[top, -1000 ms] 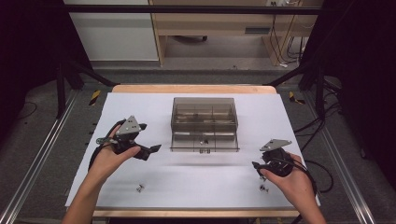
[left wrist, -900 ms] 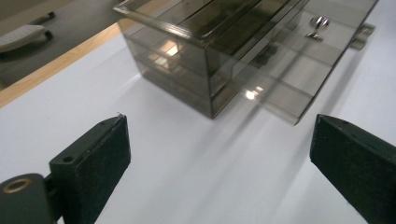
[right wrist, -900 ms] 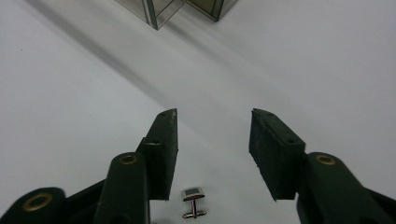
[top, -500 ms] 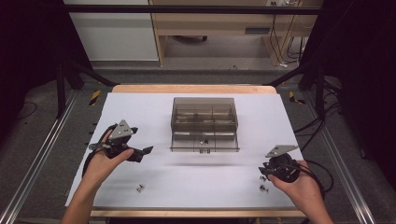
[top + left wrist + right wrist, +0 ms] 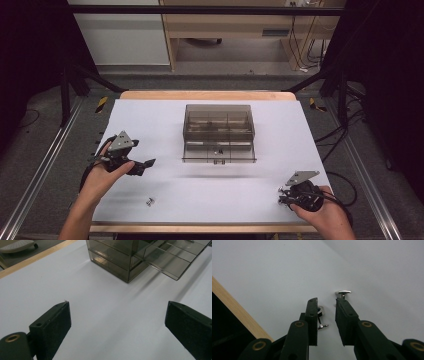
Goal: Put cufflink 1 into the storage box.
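A smoke-tinted clear drawer box [image 5: 218, 131] stands mid-table, its lower drawer [image 5: 219, 154] pulled out toward me; the left gripper view shows the box [image 5: 117, 262] ahead. My left gripper [image 5: 142, 167] hovers left of the box, jaws wide open over bare white table [image 5: 116, 305]. At the front right corner my right gripper [image 5: 284, 196] points down at small metal screws. Its jaws have just been closing and stand narrowly apart [image 5: 325, 301]. One screw [image 5: 320, 311] lies against the left jaw's inner face, unpinched. Another screw [image 5: 343, 292] lies just past the right jaw's tip.
Two more small metal screws [image 5: 149, 201] lie near the front left of the white tabletop [image 5: 150, 120]. The wooden table edge [image 5: 234, 312] runs close beside the right gripper. Dark frame rails [image 5: 45, 160] flank the table on both sides.
The right hand has drawn back toward the front right corner and sunk to the table, its jaws narrowing around the screws. The left hand has drifted left, away from the box, still open.
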The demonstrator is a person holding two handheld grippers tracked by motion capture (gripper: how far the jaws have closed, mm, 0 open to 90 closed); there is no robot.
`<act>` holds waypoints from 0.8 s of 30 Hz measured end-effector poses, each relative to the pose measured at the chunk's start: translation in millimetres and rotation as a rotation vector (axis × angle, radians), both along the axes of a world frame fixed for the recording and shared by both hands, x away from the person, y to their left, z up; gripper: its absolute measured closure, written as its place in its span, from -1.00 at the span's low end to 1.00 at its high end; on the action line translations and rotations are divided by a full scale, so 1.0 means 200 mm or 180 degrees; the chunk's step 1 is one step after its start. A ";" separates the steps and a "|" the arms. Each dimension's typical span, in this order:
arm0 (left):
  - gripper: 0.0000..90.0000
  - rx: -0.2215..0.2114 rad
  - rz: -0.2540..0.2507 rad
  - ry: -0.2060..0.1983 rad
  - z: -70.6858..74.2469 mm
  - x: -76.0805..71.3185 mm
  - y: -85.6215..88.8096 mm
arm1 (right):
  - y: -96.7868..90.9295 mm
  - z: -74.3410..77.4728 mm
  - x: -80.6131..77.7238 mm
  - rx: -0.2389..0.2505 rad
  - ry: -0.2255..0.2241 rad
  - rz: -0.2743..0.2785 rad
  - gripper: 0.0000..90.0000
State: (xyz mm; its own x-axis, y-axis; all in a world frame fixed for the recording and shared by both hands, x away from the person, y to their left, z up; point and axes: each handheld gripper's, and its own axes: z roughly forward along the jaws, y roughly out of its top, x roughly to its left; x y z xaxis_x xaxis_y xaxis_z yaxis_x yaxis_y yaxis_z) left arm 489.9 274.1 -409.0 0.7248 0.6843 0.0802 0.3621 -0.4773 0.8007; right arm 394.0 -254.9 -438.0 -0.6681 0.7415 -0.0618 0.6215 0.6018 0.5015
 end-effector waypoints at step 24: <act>-0.84 0.0050 0.0031 0.0019 -0.01 -0.01 0.01 | 0.04 -0.07 0.06 -0.0220 0.0395 0.0166 0.55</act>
State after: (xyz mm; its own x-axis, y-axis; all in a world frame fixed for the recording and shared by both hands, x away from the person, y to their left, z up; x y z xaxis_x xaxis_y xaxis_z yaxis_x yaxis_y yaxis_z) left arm 488.7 275.4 -410.8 0.7185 0.6901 0.0867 0.3715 -0.4861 0.7910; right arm 405.0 -247.4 -451.5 -0.7114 0.7023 -0.0259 0.6431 0.6654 0.3790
